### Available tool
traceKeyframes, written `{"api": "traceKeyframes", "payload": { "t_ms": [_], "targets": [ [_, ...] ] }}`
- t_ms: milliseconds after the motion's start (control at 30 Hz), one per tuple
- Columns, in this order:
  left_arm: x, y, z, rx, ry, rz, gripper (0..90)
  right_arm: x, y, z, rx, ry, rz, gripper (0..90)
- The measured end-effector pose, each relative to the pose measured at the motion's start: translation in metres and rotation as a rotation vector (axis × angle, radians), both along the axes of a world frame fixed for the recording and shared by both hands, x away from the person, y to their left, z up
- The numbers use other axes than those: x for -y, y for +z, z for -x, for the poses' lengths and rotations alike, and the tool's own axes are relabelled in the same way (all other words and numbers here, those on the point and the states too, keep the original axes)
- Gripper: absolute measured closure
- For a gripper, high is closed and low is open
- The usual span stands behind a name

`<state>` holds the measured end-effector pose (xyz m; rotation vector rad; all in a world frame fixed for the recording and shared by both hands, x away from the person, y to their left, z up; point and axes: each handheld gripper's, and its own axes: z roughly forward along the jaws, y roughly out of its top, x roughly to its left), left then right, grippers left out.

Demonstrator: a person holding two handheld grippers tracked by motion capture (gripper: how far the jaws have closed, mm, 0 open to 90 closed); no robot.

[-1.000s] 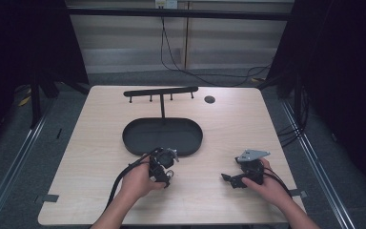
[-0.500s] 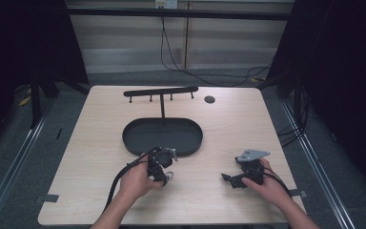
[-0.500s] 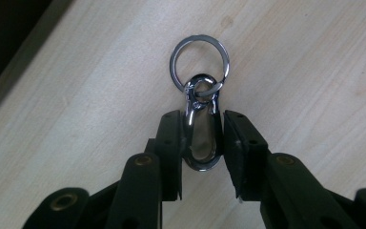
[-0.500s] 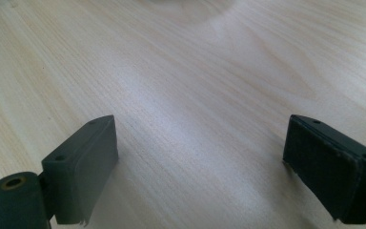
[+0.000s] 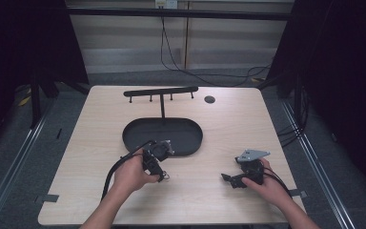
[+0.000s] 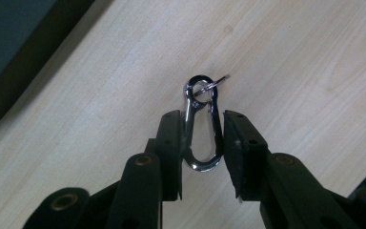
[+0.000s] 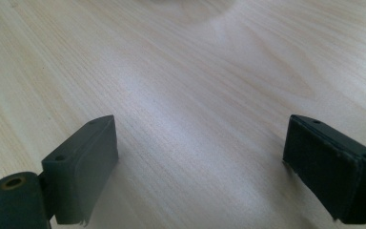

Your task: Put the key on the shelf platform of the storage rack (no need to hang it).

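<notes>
One carabiner (image 6: pixel 201 126) sits between the jaws of our left gripper (image 6: pixel 202 143), its long axis running along them, small ring end pointing away over the table (image 5: pixel 228 200); the jaws close on its sides, seemingly gripping. Our right gripper (image 7: pixel 200 162), well apart, hangs wide and empty. We count one black tray (image 5: pixel 133 136) and one hook rack (image 5: pixel 160 91) beyond.

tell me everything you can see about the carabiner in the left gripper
The carabiner is a small, shiny, silver metal clip with an elongated oval body. A thin split ring is threaded through its narrow far end. It sits lengthwise between the jaws of the left gripper, which are pressed against its long sides, its rounded near end toward the camera. Light wooden table lies beneath; whether it touches the wood is unclear.
</notes>
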<state>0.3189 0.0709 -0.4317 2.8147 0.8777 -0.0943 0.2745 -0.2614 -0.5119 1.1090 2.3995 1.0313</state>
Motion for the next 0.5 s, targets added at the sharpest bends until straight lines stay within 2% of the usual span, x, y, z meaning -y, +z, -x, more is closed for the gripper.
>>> {"api": "traceKeyframes", "payload": {
  "t_ms": [200, 500],
  "targets": [
    [-0.003, 0.013, -0.005, 0.007, 0.019, 0.011, 69.0, 0.000, 0.000, 0.000, 0.000, 0.000, 0.000, 10.6],
    [-0.009, 0.020, -0.014, 0.008, 0.041, 0.020, 69.0, 0.000, 0.000, 0.000, 0.000, 0.000, 0.000, 10.7]
  ]
}}
